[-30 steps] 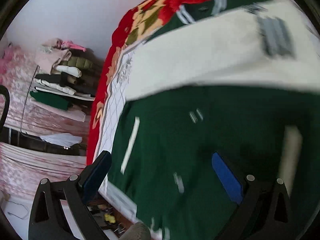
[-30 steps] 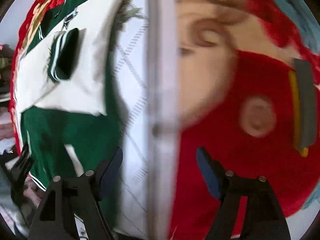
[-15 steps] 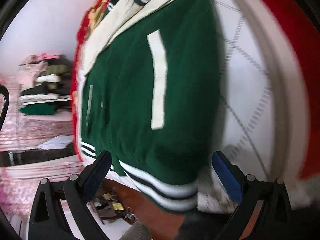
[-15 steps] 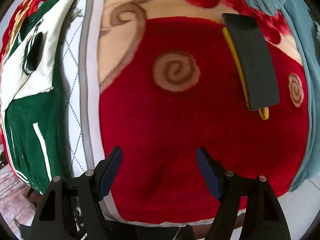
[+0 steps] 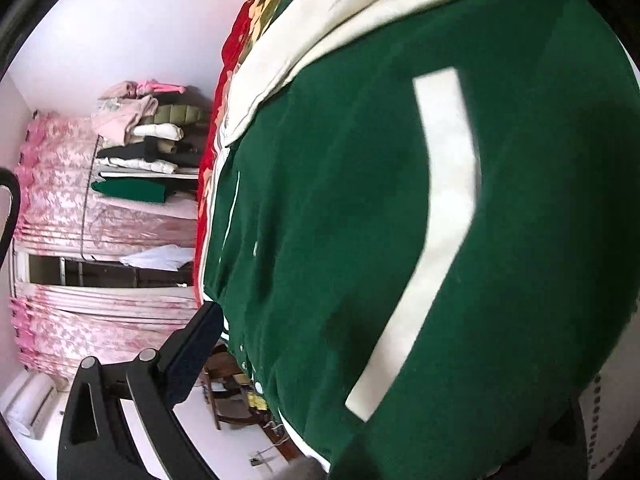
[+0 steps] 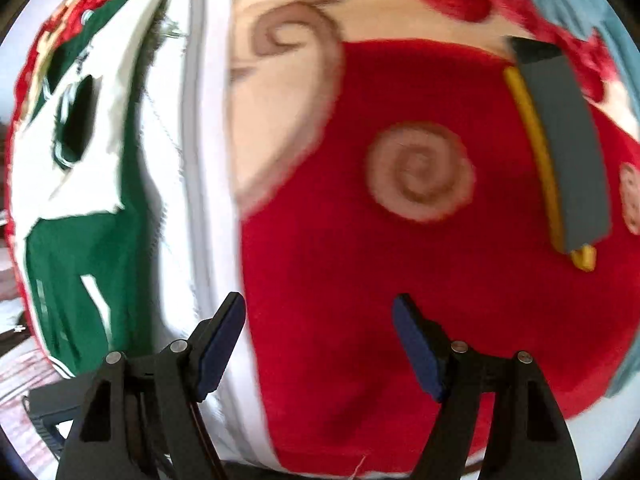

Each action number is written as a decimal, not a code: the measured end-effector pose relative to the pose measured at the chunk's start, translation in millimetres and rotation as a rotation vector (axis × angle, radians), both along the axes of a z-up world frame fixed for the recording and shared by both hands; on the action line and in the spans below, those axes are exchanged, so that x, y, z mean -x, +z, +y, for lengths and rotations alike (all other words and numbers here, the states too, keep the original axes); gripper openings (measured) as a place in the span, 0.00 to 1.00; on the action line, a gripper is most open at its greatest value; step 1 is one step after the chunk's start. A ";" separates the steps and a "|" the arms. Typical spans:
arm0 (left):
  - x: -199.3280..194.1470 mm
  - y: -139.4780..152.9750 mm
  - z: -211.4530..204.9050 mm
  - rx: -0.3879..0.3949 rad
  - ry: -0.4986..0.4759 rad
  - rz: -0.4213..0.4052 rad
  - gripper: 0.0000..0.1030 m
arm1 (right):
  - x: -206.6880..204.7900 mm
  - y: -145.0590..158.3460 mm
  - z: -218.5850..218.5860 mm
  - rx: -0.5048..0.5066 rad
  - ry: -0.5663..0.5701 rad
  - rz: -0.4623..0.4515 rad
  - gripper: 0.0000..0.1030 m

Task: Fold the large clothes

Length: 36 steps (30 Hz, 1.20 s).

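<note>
A dark green varsity jacket (image 5: 340, 220) with cream sleeves and white pocket stripes lies on the bed and fills the left wrist view. It also shows at the left edge of the right wrist view (image 6: 80, 208). My left gripper's left finger (image 5: 192, 356) is visible beside the jacket's hem; the right finger is hidden under or behind the green cloth, so I cannot tell its state. My right gripper (image 6: 320, 344) is open and empty above the red blanket (image 6: 360, 280), apart from the jacket.
A white quilted sheet (image 6: 200, 160) lies between jacket and red blanket. A grey and yellow flat object (image 6: 560, 152) lies on the blanket at right. A stack of folded clothes (image 5: 140, 140) sits on a pink-covered shelf beyond the bed's edge.
My left gripper has moved in close to the jacket hem, and its right finger is now covered by the green cloth. My right gripper shifted slightly left over the red blanket.
</note>
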<state>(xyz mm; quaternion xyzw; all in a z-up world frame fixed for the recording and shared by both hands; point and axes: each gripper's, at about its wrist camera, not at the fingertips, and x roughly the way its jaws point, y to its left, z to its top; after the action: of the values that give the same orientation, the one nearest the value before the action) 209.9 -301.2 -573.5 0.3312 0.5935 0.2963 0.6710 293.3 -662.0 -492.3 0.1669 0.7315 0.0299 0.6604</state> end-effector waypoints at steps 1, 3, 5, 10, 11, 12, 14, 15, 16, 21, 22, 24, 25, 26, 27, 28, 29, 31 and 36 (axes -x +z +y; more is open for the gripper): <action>0.2 3.9 1.1 0.017 0.006 -0.008 0.97 | -5.5 -0.5 2.8 -0.039 -0.005 -0.017 0.75; -0.1 14.0 5.2 0.057 0.018 -0.028 0.82 | -10.0 2.5 3.5 -0.119 -0.012 -0.052 0.75; 0.6 26.0 6.9 0.091 0.023 -0.059 0.64 | -22.4 4.8 8.1 -0.236 -0.011 -0.107 0.75; -3.8 42.1 3.1 0.173 0.012 -0.065 0.20 | -47.5 -7.4 34.1 -0.489 -0.015 -0.166 0.75; -4.6 42.5 2.8 0.177 0.006 -0.061 0.20 | -52.2 -20.3 51.1 -0.523 -0.025 -0.160 0.75; -5.4 43.0 3.4 0.187 0.001 -0.054 0.19 | -57.4 -27.6 55.2 -0.547 -0.036 -0.154 0.75; -6.0 43.3 5.8 0.199 -0.010 -0.042 0.18 | -63.8 -51.0 70.1 -0.614 -0.075 -0.139 0.75; -6.5 44.2 7.4 0.206 -0.017 -0.037 0.18 | -65.4 -55.2 77.8 -0.635 -0.090 -0.140 0.67; -6.3 46.1 9.1 0.211 -0.024 -0.036 0.17 | -67.0 -57.3 81.2 -0.662 -0.099 -0.139 0.33; -6.1 68.6 25.2 0.297 -0.037 -0.043 0.14 | -71.3 -41.1 122.5 -0.595 -0.096 -0.189 0.14; -6.4 73.8 29.6 0.319 -0.033 -0.046 0.13 | -72.3 -29.8 126.6 -0.595 -0.097 -0.204 0.13; -7.9 90.6 45.6 0.388 -0.020 -0.063 0.13 | -79.9 -10.0 141.8 -0.595 -0.094 -0.226 0.13; -8.9 99.3 54.3 0.416 -0.018 -0.071 0.13 | -82.2 10.2 147.6 -0.595 -0.092 -0.244 0.13; -9.9 107.1 62.9 0.444 -0.016 -0.079 0.13 | -83.7 22.6 146.3 -0.599 -0.091 -0.251 0.13; -11.3 117.2 75.0 0.480 -0.009 -0.093 0.12 | -86.3 40.1 150.8 -0.599 -0.085 -0.265 0.12; -13.0 124.9 84.8 0.506 -0.005 -0.104 0.12 | -90.5 62.8 164.3 -0.586 -0.064 -0.290 0.12; -15.3 134.9 98.9 0.540 -0.001 -0.115 0.12 | -92.9 81.5 171.4 -0.581 -0.053 -0.305 0.12; -19.1 150.1 126.7 0.604 0.016 -0.133 0.12 | -101.7 113.0 208.1 -0.561 -0.015 -0.332 0.12; -31.5 173.9 218.9 0.729 0.078 -0.174 0.12 | -117.4 179.5 301.8 -0.498 0.066 -0.378 0.12</action>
<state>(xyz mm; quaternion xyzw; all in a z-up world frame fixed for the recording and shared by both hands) 241.3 -82.3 -399.6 0.0212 0.6132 0.1179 0.7808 410.7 -360.2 -312.8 0.2910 0.5711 0.2600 0.7222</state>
